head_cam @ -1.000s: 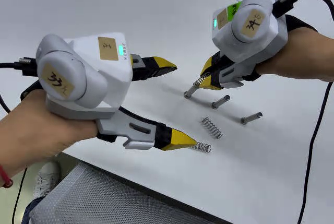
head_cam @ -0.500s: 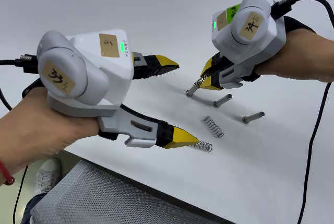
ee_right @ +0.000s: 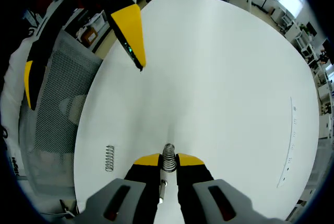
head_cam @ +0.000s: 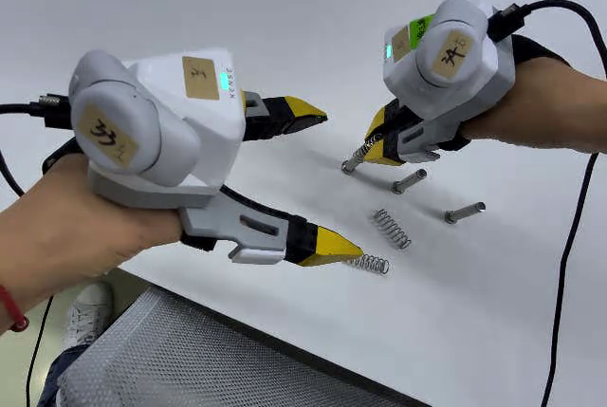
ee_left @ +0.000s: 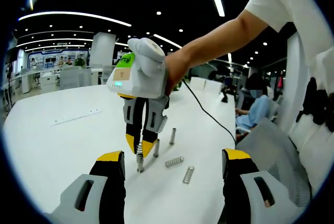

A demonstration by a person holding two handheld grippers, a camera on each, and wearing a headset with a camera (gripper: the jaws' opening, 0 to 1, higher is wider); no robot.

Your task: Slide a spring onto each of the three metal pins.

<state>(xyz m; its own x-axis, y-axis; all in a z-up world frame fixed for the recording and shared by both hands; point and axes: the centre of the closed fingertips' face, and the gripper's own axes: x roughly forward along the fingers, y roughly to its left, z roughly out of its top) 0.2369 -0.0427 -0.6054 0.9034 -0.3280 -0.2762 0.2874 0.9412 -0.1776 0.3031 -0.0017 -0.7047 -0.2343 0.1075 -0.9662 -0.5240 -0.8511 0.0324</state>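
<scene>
nearest, the left gripper (head_cam: 341, 187) hangs with jaws wide apart on the near side of the leftmost pin (head_cam: 349, 167), a loose spring (head_cam: 370, 263) just off its lower tip and a second loose spring (head_cam: 391, 228) nearer that pin, at whose upper end the right gripper (head_cam: 377, 148) pinches a third spring (head_cam: 363, 151), with a middle pin (head_cam: 409, 180) and a far pin (head_cam: 465, 212) bare to its right.
</scene>
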